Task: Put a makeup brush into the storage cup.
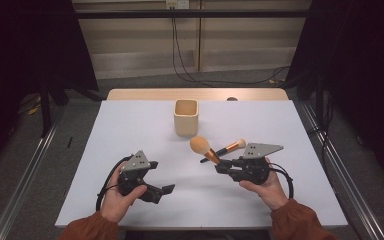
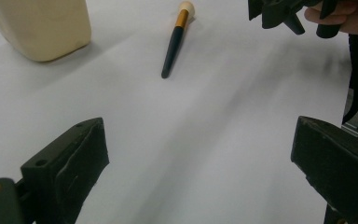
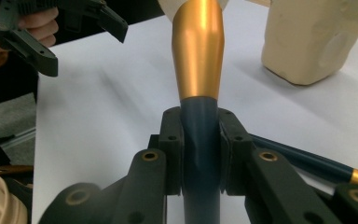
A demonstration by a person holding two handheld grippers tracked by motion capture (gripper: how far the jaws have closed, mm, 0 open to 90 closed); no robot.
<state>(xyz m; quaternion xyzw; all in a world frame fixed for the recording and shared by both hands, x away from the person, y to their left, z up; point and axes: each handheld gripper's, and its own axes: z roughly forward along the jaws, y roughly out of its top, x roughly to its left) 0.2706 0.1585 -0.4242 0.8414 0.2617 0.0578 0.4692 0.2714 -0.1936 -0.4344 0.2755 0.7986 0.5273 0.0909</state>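
My right gripper [image 1: 221, 165] [image 3: 200, 128] is shut on the dark blue handle of a large makeup brush [image 1: 203, 148] [image 3: 199, 56]. The brush has a gold ferrule and a fluffy orange head, and it points up and away toward the cream cup [image 1: 186, 117] [image 3: 307, 37]. A smaller brush [image 1: 230, 147] [image 2: 174, 39] [image 3: 303, 161] lies flat on the white table just behind that gripper. My left gripper [image 1: 161, 176] [image 2: 200, 154] hovers open near the table's front left, with nothing between its jaws.
The white table [image 1: 130, 130] has bare room at its left and around the cup [image 2: 42, 25]. Floor rails run along both sides of the table. The right gripper [image 2: 284, 11] shows far off in the left gripper view, and the left gripper [image 3: 51, 23] in the right gripper view.
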